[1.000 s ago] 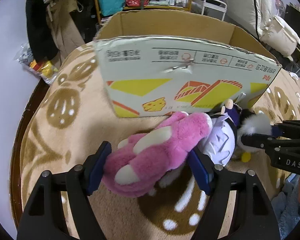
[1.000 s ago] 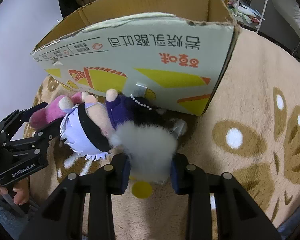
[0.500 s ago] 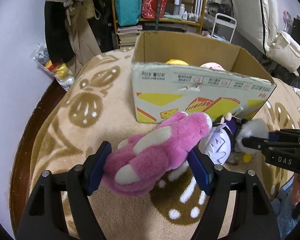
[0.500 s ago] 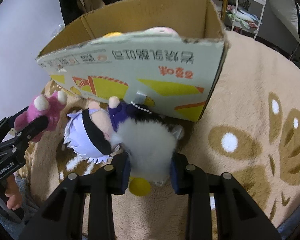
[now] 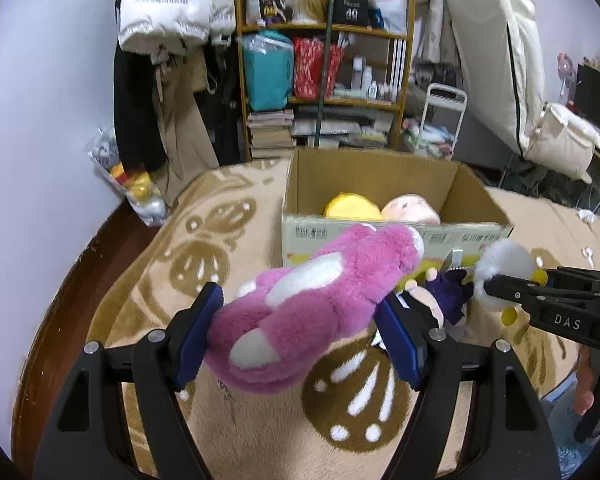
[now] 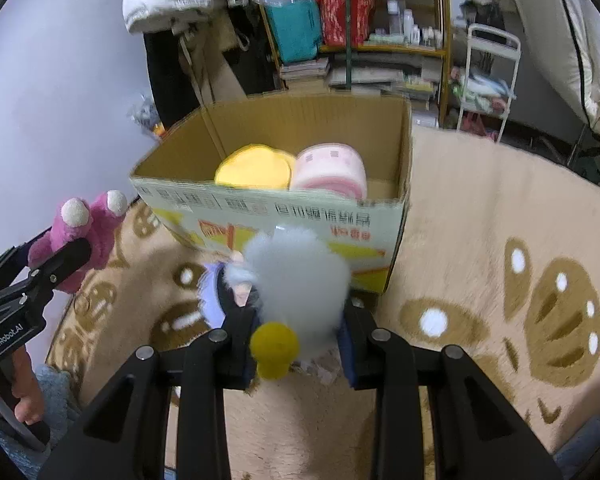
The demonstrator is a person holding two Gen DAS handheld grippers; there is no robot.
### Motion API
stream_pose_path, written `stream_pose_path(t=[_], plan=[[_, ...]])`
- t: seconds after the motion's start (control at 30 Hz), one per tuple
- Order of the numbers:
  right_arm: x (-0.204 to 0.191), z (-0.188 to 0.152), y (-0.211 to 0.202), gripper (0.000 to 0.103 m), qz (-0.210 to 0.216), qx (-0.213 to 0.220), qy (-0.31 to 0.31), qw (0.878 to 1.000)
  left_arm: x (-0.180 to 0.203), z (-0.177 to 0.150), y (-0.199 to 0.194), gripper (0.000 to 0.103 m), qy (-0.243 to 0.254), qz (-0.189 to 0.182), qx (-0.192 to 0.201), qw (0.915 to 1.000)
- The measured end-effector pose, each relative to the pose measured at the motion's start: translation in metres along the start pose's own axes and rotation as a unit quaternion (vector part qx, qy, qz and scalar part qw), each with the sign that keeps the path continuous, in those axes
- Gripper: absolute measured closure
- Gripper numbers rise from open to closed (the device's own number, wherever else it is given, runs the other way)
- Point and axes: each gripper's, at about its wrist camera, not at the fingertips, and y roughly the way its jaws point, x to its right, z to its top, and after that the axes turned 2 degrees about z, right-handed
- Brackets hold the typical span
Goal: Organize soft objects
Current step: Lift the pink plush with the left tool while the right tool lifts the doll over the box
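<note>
Pink plush toy (image 5: 320, 300) with white paw pads and a white belly patch sits clamped between the blue pads of the left hand-held gripper (image 5: 300, 332), lifted clear of the tan blanket (image 5: 204, 240) with its brown paw-like pattern. The right hand-held gripper (image 6: 296, 340) is closed on a fluffy white-grey plush (image 6: 300, 276) with a yellow knob at its base; a small doll (image 5: 440, 300) in purple clothing with pale lilac hair hangs from it, off the blanket.

Just beyond both toys stands an open cardboard box (image 6: 300, 208) printed with yellow and red graphics. Inside it lie a yellow plush (image 6: 256, 170) and a pink-and-white plush (image 6: 332, 168), side by side. The box's near wall rises between the held toys and its interior.

Behind the box are a wooden shelf (image 5: 324, 80) crowded with bags and books, hanging coats (image 5: 160, 40), and a white folding stool (image 5: 440, 116).
</note>
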Motion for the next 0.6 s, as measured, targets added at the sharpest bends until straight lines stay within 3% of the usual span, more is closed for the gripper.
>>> stream_pose_path(t=[0.33,0.6], plan=[[0.004,0.013,-0.039,0.069,0.008,0.066,0.014,0.998,0.012,0.009,-0.033,0.028,0.021,-0.004,0.061,0.9979],[0.015,0.011,-0.017,0.068,0.029,0.023,0.034,0.999,0.015,0.006,-0.029,0.028,0.025,-0.008,0.051,0.9984]])
